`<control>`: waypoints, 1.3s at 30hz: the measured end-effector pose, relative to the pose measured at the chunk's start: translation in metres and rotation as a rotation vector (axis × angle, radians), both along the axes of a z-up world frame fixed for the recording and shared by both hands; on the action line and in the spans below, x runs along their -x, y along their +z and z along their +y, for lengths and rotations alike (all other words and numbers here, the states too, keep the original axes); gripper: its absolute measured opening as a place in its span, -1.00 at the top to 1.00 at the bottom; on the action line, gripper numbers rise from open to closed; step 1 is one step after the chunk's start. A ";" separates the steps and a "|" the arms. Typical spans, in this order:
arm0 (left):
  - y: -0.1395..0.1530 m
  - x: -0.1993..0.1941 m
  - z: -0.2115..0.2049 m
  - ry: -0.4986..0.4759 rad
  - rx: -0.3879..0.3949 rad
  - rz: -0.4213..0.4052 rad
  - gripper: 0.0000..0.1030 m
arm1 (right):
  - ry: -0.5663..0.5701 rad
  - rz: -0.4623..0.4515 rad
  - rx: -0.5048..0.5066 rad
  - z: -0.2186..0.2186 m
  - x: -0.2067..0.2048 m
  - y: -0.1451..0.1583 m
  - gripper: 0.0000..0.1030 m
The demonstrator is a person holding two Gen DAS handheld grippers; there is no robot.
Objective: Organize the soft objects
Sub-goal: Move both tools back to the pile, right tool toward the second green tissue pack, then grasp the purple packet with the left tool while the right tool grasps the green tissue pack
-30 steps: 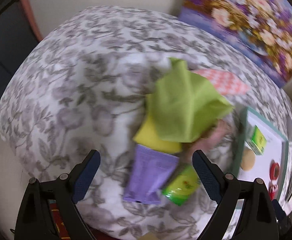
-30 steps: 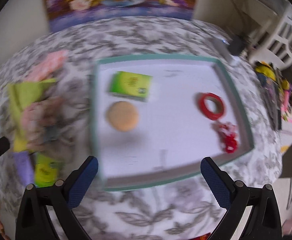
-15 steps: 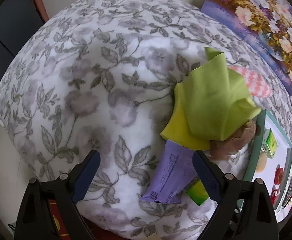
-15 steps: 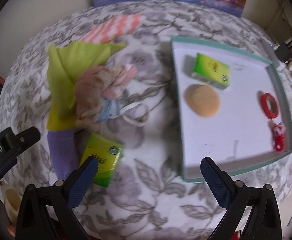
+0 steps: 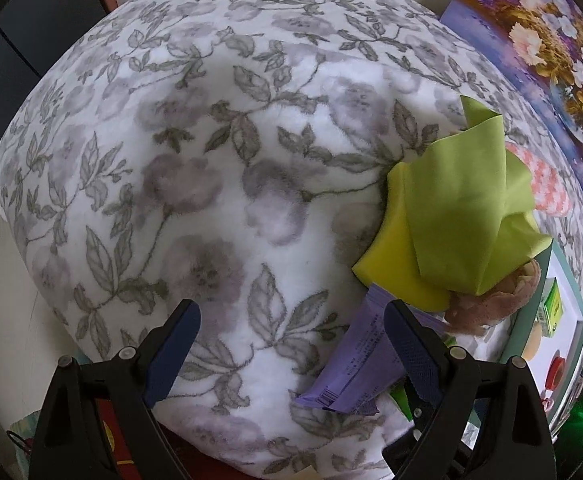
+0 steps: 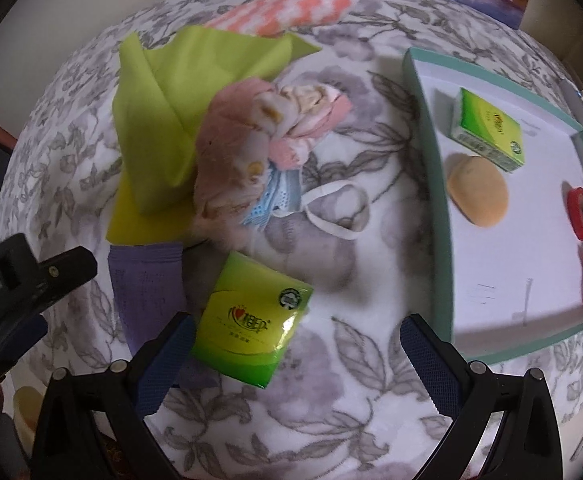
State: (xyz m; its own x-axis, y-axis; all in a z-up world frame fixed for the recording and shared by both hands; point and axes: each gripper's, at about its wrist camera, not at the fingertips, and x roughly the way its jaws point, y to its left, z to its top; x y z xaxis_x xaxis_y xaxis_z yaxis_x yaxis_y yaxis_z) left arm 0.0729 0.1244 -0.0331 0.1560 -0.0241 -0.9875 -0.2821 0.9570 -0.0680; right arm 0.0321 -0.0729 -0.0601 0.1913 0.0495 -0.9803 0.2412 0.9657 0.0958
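Note:
A pile of soft things lies on the floral blanket (image 6: 331, 400): a green cloth (image 6: 179, 92) over a yellow one, a pink crumpled cloth (image 6: 243, 148), a blue face mask (image 6: 279, 196), a purple packet (image 6: 147, 280) and a green tissue pack (image 6: 251, 320). My right gripper (image 6: 295, 344) is open, just in front of the tissue pack, its left finger beside it. My left gripper (image 5: 291, 340) is open over the blanket, with the purple packet (image 5: 355, 364) by its right finger. The green cloth (image 5: 459, 208) lies further right.
A teal-rimmed white tray (image 6: 423, 128) on the right holds a second green tissue pack (image 6: 487, 132), a tan round sponge (image 6: 477, 190), a red tape roll (image 6: 581, 212) and a red clip. A pink-white checked cloth (image 6: 287, 8) lies behind. A flower painting (image 5: 547, 60) leans at the back.
Both grippers have swung left. The tray has slid to the right of the right wrist view, and the tissue pack now lies close in front of the right gripper.

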 end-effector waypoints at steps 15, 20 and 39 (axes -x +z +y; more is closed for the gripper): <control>-0.003 0.001 -0.018 -0.049 0.045 0.012 -0.82 | 0.057 0.006 0.062 0.007 0.004 -0.014 -0.98; -0.005 0.002 -0.031 -0.079 0.058 0.014 -0.82 | 0.074 0.005 0.081 0.002 0.014 -0.013 -0.83; -0.044 -0.004 -0.109 -0.207 -0.028 0.099 -0.45 | 0.092 0.015 0.052 -0.029 0.025 -0.023 -0.32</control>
